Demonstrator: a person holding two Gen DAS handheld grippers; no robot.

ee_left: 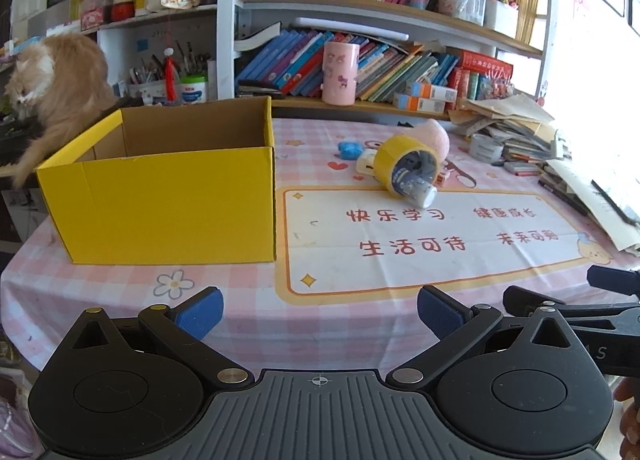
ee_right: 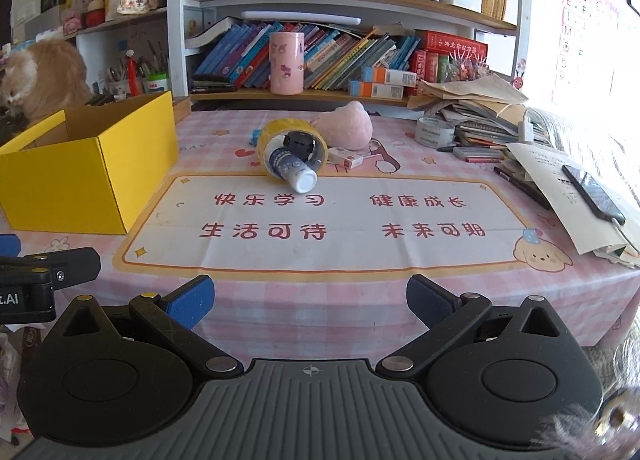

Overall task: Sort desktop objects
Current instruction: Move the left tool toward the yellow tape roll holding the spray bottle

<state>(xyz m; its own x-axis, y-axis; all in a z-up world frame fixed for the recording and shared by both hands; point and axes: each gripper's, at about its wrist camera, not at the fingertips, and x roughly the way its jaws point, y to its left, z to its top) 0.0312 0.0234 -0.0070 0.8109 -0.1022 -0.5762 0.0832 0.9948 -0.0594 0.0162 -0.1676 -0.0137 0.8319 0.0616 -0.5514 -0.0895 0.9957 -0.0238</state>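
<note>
Both grippers hang low at the near edge of the counter (ee_right: 460,260), side by side and empty. The left gripper (ee_left: 319,310) has its blue-padded fingers (ee_left: 200,314) spread wide with nothing between them; the right gripper (ee_right: 310,300) is spread just as wide and also holds nothing.

The things to sort sit in a small cluster at the far middle of the counter, well apart from both grippers. A yellow tape roll (ee_right: 294,146) lies on its side with its open core facing the near edge, and a small dark bottle with a white cap (ee_right: 292,170) sticks out of that core. The bottle's long axis runs from far-left to near-right, cap end nearest. Just beyond lie a pink plush (ee_right: 350,126) and a small white box (ee_right: 346,158), with a blue object (ee_left: 349,150) to the left.

The open yellow box (ee_left: 160,200) stands at the left, nearer the left gripper. From the right gripper the cluster lies almost straight ahead; from the left it lies ahead and to the right. The right gripper therefore looks better lined up for a first reach.
</note>
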